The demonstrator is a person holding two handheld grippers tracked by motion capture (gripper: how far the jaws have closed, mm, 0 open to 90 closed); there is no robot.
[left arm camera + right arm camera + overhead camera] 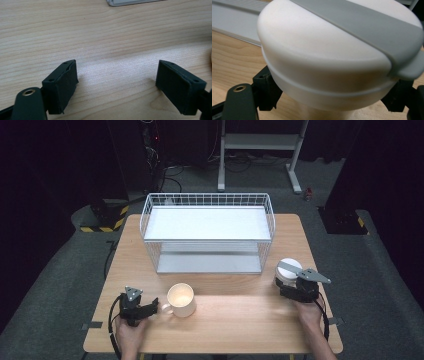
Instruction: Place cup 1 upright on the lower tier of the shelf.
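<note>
Container (337,57), white with a grey strap, stands at the table's (240,320) right edge between my right gripper's (295,287) jaws, which clasp its base; my left gripper (116,87) gapes empty beside the mug (181,300).

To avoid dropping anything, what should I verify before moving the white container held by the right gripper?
1. white container sits between the right gripper jaws, pads seem to press its sides: ok.
2. grey strap lies across the lid: ok.
3. left gripper open, nothing between its jaws: ok.
4. mug upright, apart from the container: ok.
5. wire rack lower shelf looks free: ok.
</note>
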